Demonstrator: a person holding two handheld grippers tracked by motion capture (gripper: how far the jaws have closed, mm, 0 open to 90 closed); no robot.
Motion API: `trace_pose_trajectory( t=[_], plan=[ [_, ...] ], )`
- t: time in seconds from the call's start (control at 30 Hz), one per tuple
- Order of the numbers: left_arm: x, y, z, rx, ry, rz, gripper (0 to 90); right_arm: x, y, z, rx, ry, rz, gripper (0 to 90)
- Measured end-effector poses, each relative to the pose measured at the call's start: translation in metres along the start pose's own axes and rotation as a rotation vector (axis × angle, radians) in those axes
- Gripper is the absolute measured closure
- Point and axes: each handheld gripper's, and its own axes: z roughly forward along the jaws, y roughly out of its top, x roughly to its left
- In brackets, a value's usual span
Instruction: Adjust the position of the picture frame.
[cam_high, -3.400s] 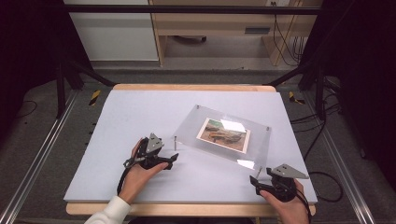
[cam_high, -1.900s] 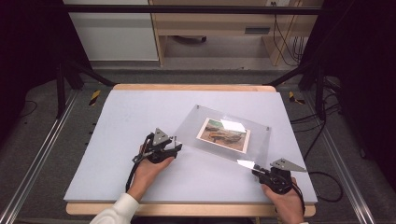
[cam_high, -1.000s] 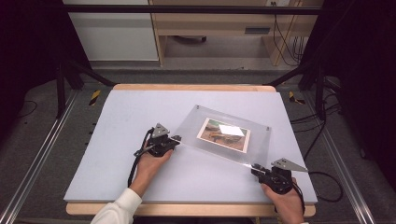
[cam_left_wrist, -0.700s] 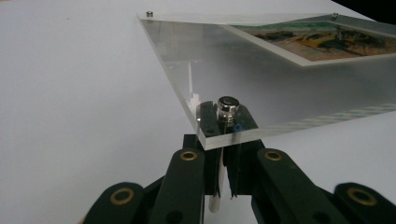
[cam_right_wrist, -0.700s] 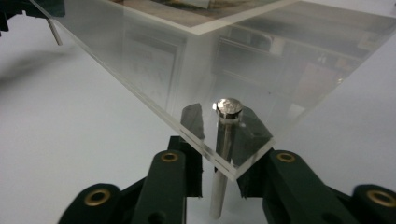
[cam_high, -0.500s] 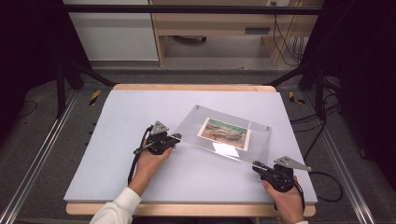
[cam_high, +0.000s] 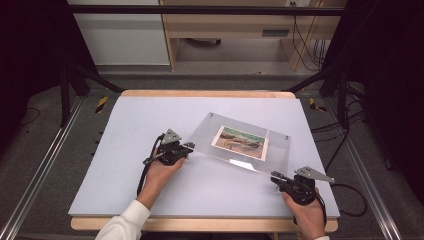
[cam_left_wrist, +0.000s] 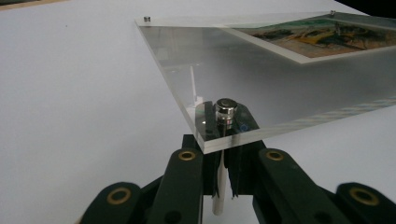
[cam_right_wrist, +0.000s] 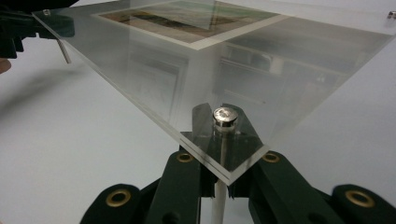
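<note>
A clear acrylic plate (cam_high: 250, 150) with a landscape photo (cam_high: 241, 142) sandwiched in it hangs over the white mat, its near edge off the surface. My left gripper (cam_high: 187, 146) is shut on the metal pin (cam_left_wrist: 225, 106) through the plate's near-left corner; in the left gripper view the jaws clamp the pin's shaft below the plate. At the near-right corner my right gripper (cam_high: 275, 177) is likewise shut on the capped pin (cam_right_wrist: 225, 116). Small pins (cam_high: 210, 114) (cam_high: 287, 136) mark the two far corners.
The white mat (cam_high: 125, 145) covers a wooden table (cam_high: 200, 93). Metal rails (cam_high: 45, 165) run along the left and right sides. A cable (cam_high: 350, 200) trails off the right gripper. Shelving and wires stand beyond the far edge.
The left gripper moved right from the loose pin's spot to the plate's near-left corner. The right gripper closed in on the near-right corner. The plate's photo now sits at a slightly different tilt.
</note>
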Motion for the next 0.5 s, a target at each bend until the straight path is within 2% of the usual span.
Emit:
trace_pose_trajectory(
  t=[0.17, 0.5],
  plan=[
    [0.0022, -0.0001, 0.0, -0.002, -0.01, 0.014, 83.8, -0.0001, -0.0002, 0.0003, 0.003, 0.002, 0.003, 84.5],
    [-0.0009, 0.0026, -0.003, -0.01, 0.008, -0.001, 84.2, -0.0001, 0.0018, -0.0016, -0.01, -0.008, 0.009, 84.1]
  ],
)
